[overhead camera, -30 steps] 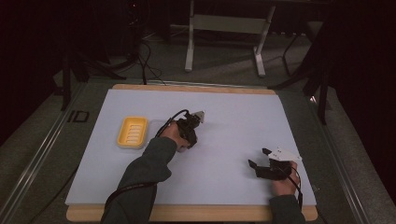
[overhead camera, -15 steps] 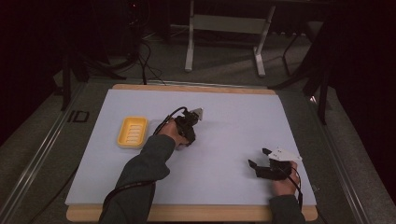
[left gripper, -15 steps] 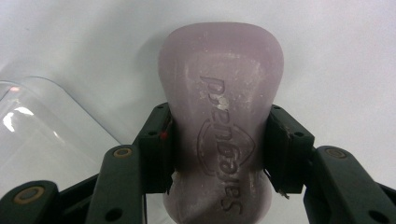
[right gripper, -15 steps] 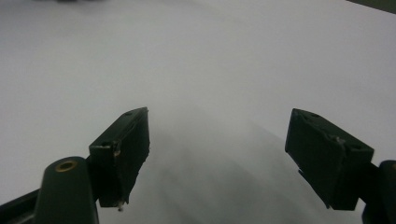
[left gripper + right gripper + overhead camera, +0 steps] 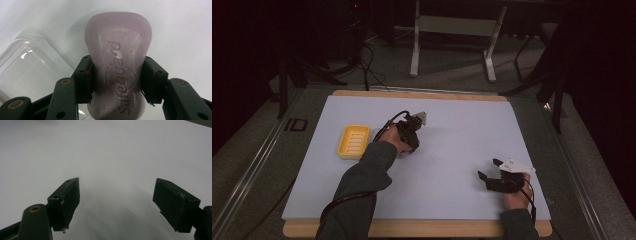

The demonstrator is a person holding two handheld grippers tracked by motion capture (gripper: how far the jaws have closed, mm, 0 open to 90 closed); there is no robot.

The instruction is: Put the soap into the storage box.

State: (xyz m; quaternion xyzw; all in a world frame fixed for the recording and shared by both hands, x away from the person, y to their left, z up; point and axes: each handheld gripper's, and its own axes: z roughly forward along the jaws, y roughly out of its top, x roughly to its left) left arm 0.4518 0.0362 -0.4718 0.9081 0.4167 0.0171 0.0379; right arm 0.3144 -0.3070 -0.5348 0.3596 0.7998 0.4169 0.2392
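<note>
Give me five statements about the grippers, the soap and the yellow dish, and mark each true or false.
1. The left gripper is shut on the purple soap bar. True.
2. The right gripper holds a sponge. False: its jaws stand open with nothing between them.
3. A clear plastic lid lies beside the soap. True.
4. The yellow soap dish holds the soap. False: the dish holds nothing; the left gripper holds the soap.
5. The right gripper is over the dish. False: it sits near the table's near right corner.

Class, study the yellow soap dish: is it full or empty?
Empty. The yellow soap dish shows only its bare ribs; the purple soap bar is clamped in the left gripper.
</note>
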